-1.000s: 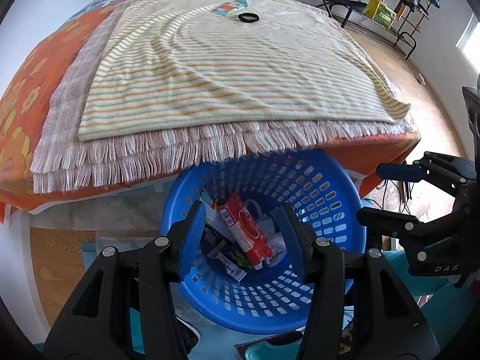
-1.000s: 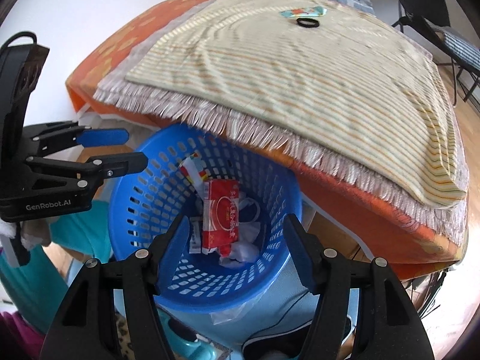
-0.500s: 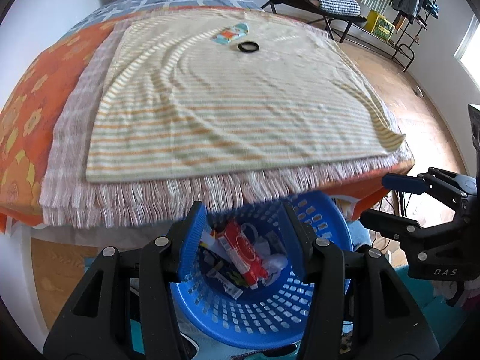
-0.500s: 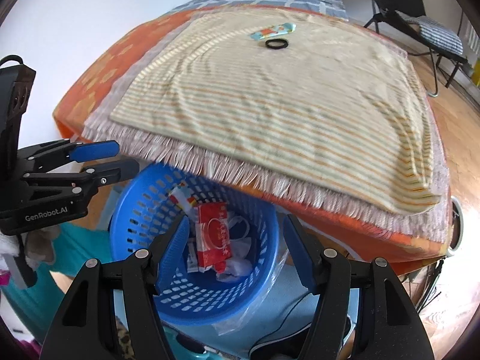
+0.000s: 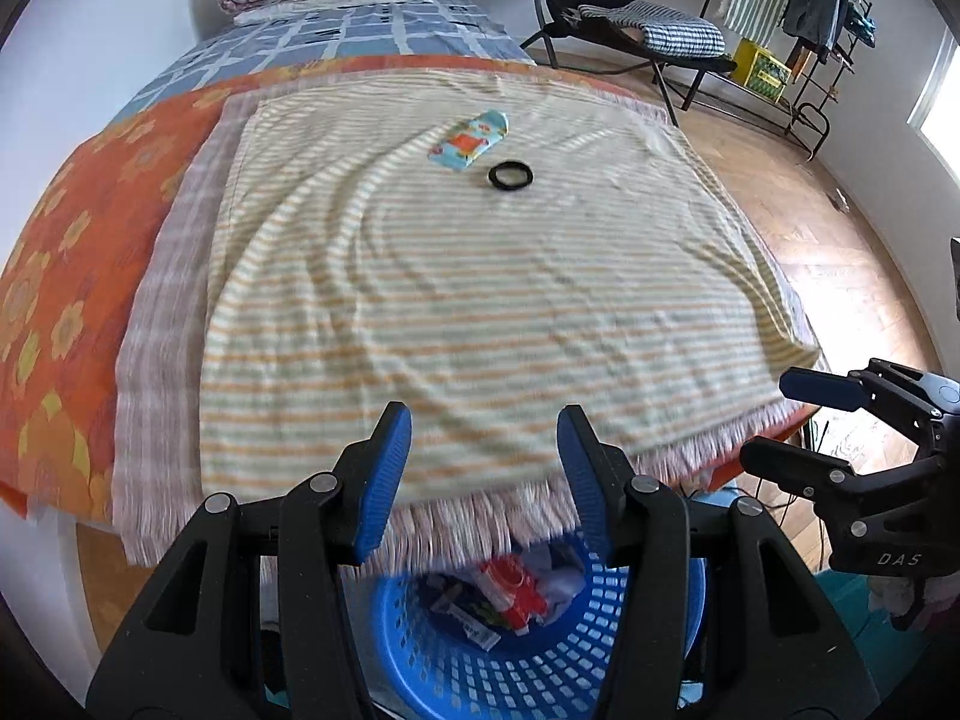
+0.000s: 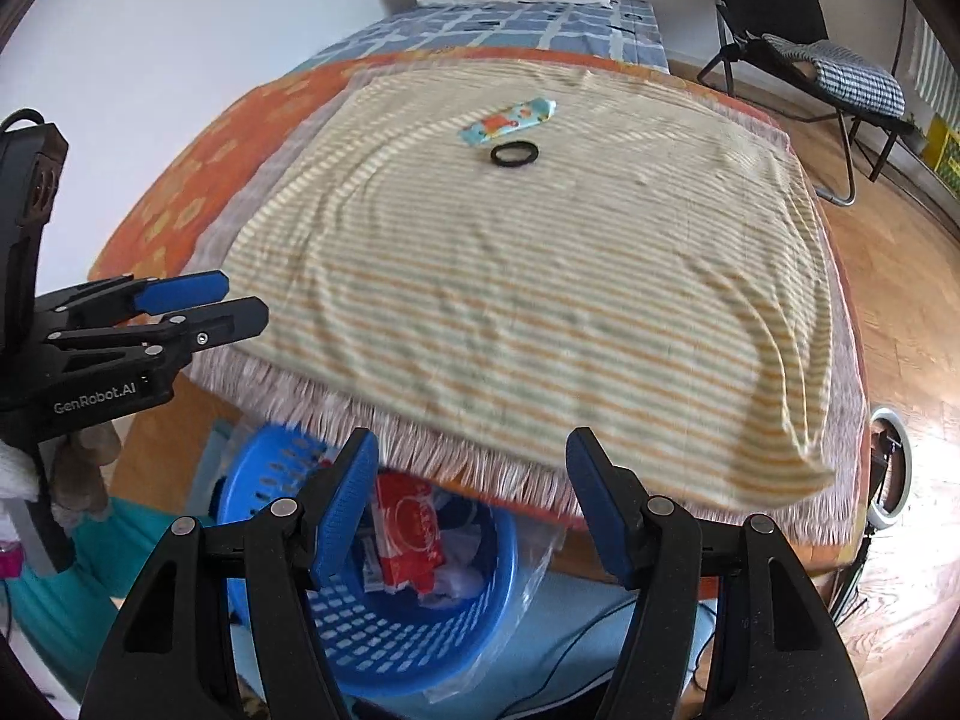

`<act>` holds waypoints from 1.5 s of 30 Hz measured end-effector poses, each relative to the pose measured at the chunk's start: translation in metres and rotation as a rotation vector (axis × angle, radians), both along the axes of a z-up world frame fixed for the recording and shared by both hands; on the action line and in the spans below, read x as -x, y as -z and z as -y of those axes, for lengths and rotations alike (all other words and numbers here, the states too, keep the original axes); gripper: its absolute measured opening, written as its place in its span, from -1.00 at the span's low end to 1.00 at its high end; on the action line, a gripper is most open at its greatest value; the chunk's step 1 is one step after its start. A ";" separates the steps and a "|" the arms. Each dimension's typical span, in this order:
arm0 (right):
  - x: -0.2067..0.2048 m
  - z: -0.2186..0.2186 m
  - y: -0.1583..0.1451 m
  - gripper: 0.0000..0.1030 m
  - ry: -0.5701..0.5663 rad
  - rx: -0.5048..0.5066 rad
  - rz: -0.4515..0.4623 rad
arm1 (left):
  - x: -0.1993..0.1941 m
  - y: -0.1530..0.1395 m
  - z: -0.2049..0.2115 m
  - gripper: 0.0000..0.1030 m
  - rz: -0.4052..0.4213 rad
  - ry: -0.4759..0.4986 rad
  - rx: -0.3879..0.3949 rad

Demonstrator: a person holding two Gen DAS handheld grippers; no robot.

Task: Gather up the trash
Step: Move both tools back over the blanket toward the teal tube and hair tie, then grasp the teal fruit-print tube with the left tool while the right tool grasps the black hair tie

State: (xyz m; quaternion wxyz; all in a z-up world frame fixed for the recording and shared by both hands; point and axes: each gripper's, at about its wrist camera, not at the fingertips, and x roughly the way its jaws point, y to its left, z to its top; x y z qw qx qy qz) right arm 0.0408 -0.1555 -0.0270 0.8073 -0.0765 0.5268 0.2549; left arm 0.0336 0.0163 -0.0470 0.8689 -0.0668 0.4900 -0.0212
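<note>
Both grippers hang at the near edge of the bed, each with its jaws spread and holding nothing. The left gripper (image 5: 484, 474) sits over the fringe of the striped cloth (image 5: 468, 300); the right gripper (image 6: 471, 495) is beside it, showing at 3 o'clock in the left view. On the cloth, toward 12 o'clock, lies a blue patterned wrapper (image 5: 469, 140), with a black ring (image 5: 510, 175) just beside it on its near right. The blue basket (image 6: 414, 630) stands below the bed edge at 6 o'clock, partly under the fringe. It holds a red packet (image 6: 411, 534) and crumpled white scraps.
</note>
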 end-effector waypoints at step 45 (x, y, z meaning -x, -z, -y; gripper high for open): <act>-0.200 -0.027 0.058 0.25 0.034 -0.113 -0.045 | -0.290 0.065 0.004 0.01 -0.060 0.221 -0.098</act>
